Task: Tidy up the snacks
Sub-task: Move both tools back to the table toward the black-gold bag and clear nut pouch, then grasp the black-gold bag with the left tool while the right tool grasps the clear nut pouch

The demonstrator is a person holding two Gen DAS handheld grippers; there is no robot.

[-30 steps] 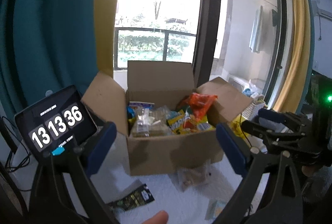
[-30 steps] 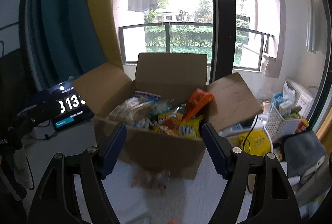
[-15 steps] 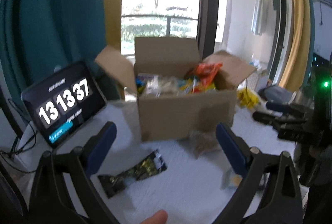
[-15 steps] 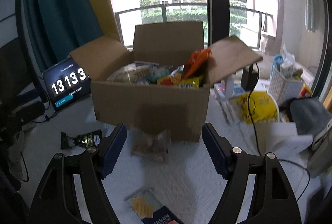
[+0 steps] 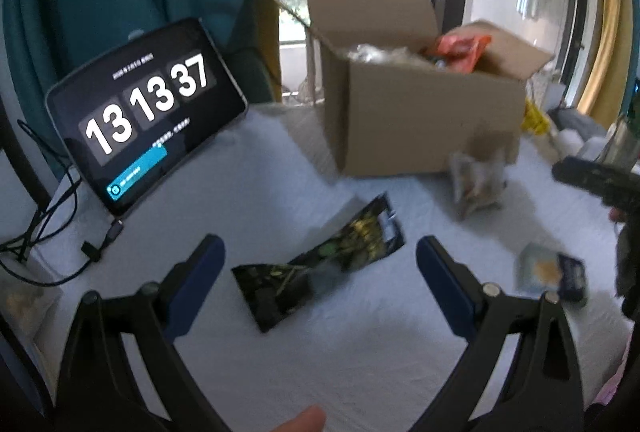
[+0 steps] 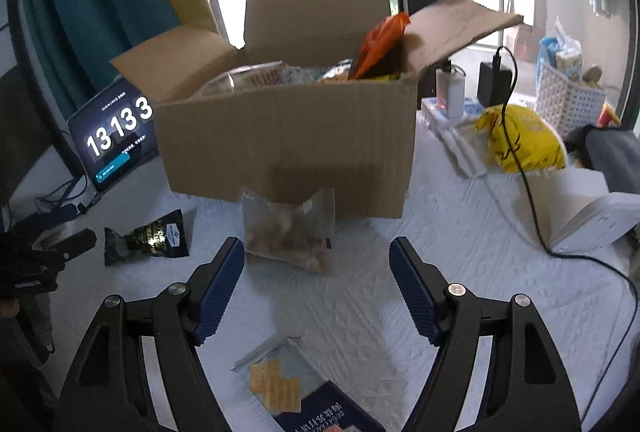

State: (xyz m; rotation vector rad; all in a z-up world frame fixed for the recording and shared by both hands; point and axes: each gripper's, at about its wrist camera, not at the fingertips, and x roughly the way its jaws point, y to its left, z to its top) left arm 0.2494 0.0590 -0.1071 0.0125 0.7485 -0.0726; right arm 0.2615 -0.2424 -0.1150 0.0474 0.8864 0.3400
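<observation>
An open cardboard box filled with snack packets stands on the white cloth. A black and gold packet lies flat just ahead of my left gripper, which is open and empty. A clear bag of nuts leans at the box's front, just beyond my right gripper, also open and empty. A blue cracker packet lies below the right fingers, nearer than their tips.
A tablet showing a clock leans at the left with cables beside it. Right of the box lie a yellow bag, a charger and black cable, a white basket and a white device.
Both grippers have come down and tilted toward the table. The box now sits higher in both views, and the loose packets on the cloth have come into view close to the fingers.
</observation>
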